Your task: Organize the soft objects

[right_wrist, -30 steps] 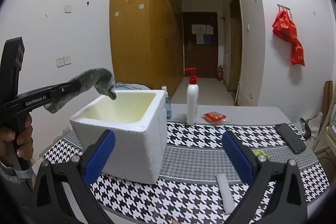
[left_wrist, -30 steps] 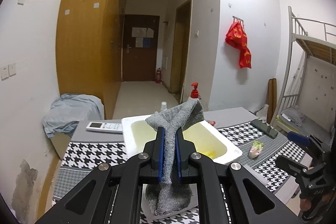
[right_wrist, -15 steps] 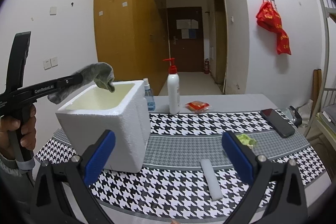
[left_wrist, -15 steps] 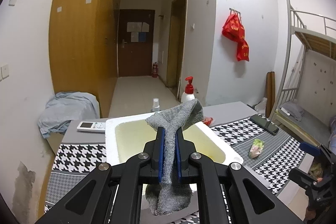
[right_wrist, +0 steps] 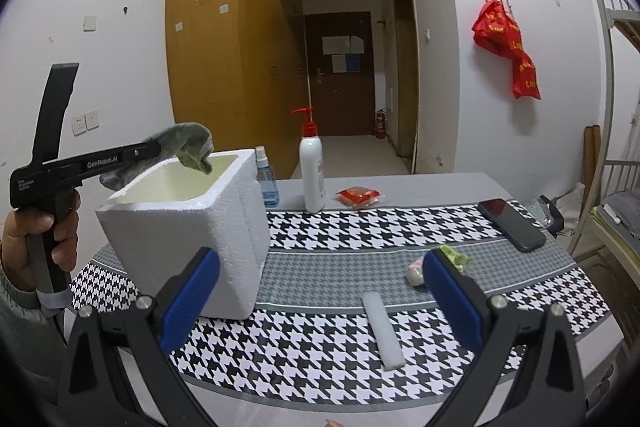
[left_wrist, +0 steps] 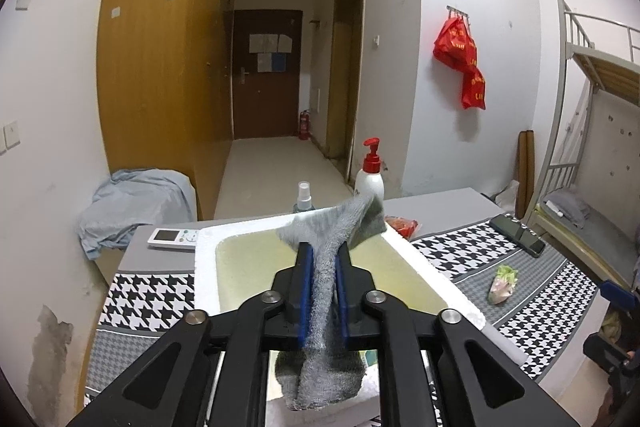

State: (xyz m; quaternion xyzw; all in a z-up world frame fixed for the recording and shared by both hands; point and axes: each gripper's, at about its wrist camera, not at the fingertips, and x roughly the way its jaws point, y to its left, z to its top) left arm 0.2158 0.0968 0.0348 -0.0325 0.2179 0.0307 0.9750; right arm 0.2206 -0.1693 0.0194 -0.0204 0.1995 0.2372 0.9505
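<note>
Left wrist view: I am counting one grey knitted sock (left_wrist: 324,267), one white foam box (left_wrist: 208,267) with a yellowish inside, one red-capped white pump bottle (left_wrist: 370,179), one small clear spray bottle (left_wrist: 303,197), one white remote (left_wrist: 173,238) and one black phone (left_wrist: 518,230). My left gripper (left_wrist: 323,259) is holding the sock over the open box; its jaws are opening, the sock between the blue pads and draping off both ends.

Right wrist view: I am seeing one foam box (right_wrist: 188,223), the pump bottle (right_wrist: 312,171), the spray bottle (right_wrist: 266,183), one red packet (right_wrist: 357,195), one phone (right_wrist: 512,223), one white foam strip (right_wrist: 383,331) and one small pastel soft toy (right_wrist: 416,273) on the houndstooth table cloth (right_wrist: 360,227). My right gripper (right_wrist: 320,291) is standing wide apart, grasping nothing. A hand (right_wrist: 40,239) is gripping the left gripper (right_wrist: 158,149), the sock (right_wrist: 188,147) hanging above the box's near corner.
</note>
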